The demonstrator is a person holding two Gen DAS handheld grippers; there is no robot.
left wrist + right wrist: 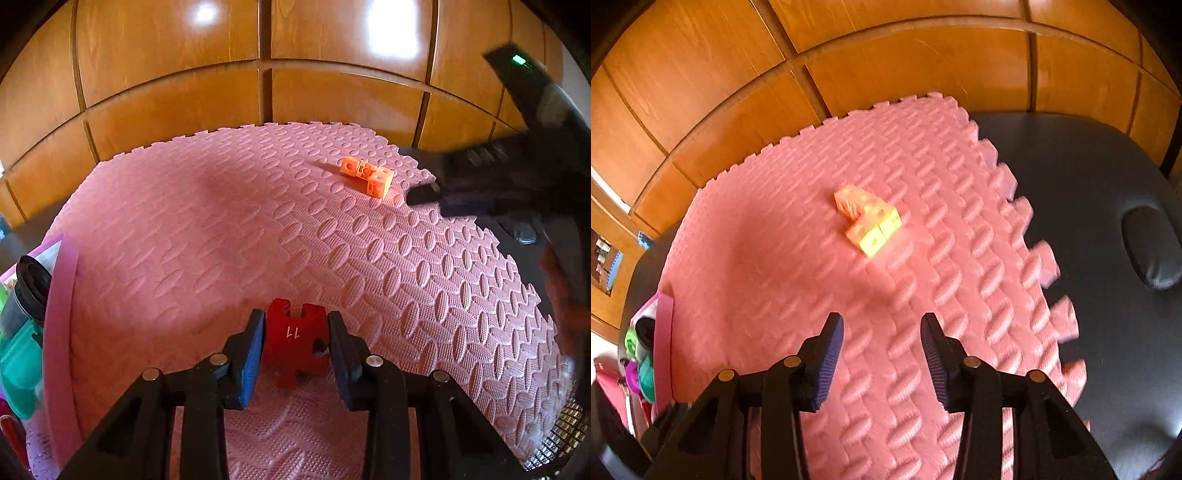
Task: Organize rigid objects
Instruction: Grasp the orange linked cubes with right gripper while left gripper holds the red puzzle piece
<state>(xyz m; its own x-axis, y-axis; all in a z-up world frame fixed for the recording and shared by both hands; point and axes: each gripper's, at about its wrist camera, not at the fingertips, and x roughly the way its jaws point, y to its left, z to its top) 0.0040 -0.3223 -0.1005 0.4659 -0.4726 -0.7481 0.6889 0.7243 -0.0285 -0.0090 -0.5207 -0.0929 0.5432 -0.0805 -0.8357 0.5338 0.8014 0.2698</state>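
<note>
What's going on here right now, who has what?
The left gripper is shut on a red puzzle-shaped piece marked 11, low over the pink foam mat. The right gripper is open and empty, pointed toward the joined orange cubes lying on the mat. A pink bin of items stands at the left.

Your left gripper (296,345) has the numbered puzzle piece (295,341) between its fingers, low over the near part of the foam mat (207,236). The joined cubes (367,176) lie on the mat farther back and to the right. A bin (61,295) of odds and ends stands at the mat's left edge. Your right gripper (882,354) hovers above the mat, the cubes ahead of it.
</note>
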